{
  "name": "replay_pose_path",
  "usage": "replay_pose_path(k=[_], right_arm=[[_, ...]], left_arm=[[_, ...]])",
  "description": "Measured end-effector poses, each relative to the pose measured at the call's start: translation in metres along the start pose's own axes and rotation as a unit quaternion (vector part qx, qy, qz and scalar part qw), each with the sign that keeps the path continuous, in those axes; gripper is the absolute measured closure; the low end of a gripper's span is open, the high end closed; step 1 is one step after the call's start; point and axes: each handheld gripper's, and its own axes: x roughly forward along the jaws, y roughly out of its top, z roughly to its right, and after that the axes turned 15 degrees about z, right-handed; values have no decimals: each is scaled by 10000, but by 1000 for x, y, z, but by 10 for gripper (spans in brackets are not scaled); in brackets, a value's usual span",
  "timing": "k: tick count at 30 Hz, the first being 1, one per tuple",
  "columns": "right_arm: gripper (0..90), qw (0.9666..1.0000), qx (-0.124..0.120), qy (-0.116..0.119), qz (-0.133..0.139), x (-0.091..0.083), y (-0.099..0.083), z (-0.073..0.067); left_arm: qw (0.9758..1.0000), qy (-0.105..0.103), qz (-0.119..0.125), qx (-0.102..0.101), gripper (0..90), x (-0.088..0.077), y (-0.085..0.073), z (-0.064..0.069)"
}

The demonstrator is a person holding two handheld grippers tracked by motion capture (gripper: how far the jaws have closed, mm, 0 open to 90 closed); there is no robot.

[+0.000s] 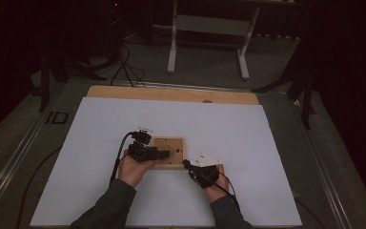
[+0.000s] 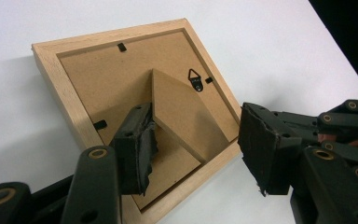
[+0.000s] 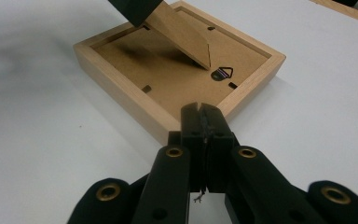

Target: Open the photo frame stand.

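Left gripper (image 2: 193,149) agape (right gripper (image 3: 204,122) clamped)

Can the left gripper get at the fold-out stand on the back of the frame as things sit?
Probably yes. The left gripper has open jaws on either side of the raised stand, with nothing between. The frame lies face down; the shut right gripper sits at its edge.

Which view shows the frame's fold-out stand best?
The left gripper view: the stand rises off the frame back, unobstructed. The right gripper view shows it partly covered; in the high view it is too small.
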Motion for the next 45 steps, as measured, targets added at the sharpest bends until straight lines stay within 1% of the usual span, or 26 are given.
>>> replay_pose_path(k=[1,3,6,8,9,16,22,24,25,27,29,30,32,34,38,40,41,42,45], right_arm=[[885,10000,0,0,1,0,0,0],[884,10000,5,-6,-1,0,0,0],[884,10000,7,-10,1,0,0,0],[883,10000,9,-10,3,0,0,0],[882,10000,6,-6,4,0,0,0],[878,10000,15,-4,7,0,0,0],[814,10000,33,11,0,-1,0,1],[725,10000,68,15,0,-1,0,3],[712,9999,113,32,-2,-1,0,3],[681,9999,100,87,-32,-1,0,3],[641,9998,97,153,-59,1,-1,2],[632,9998,99,165,-67,1,-1,1],[609,9998,116,179,-66,1,-1,1],[588,9997,136,176,-47,1,0,2],[551,9995,287,154,-3,-2,1,7],[545,9991,389,159,17,-3,2,11],[543,9989,440,154,39,-4,2,13],[541,9988,467,154,45,-4,3,14],[536,9983,557,142,78,-6,3,17]], left_arm=[[10000,-11,-13,-25,464,1,0,-1],[9998,-33,-60,-178,487,3,1,-3],[9995,-39,-97,-284,509,4,1,-6],[9995,-2,-137,-278,548,5,1,-7],[9995,-4,-157,-276,554,5,1,-7],[9996,48,-205,-205,566,5,1,-6],[9997,45,-200,-111,576,5,0,-5],[9998,50,-192,-62,576,5,0,-5],[9998,41,-195,-31,576,5,0,-5],[9998,50,-178,22,576,4,-1,-3],[9998,54,-136,140,576,3,-2,-1],[9996,43,-114,256,576,2,-2,0],[9992,58,-49,398,576,0,-5,3],[9988,77,9,477,577,-2,-7,5],[9980,91,113,615,578,-4,-12,7],[9972,96,188,714,578,-5,-15,8],[9970,100,229,730,577,-6,-16,9],[9964,98,263,798,577,-6,-17,10],[9955,110,330,884,577,-8,-21,11]])
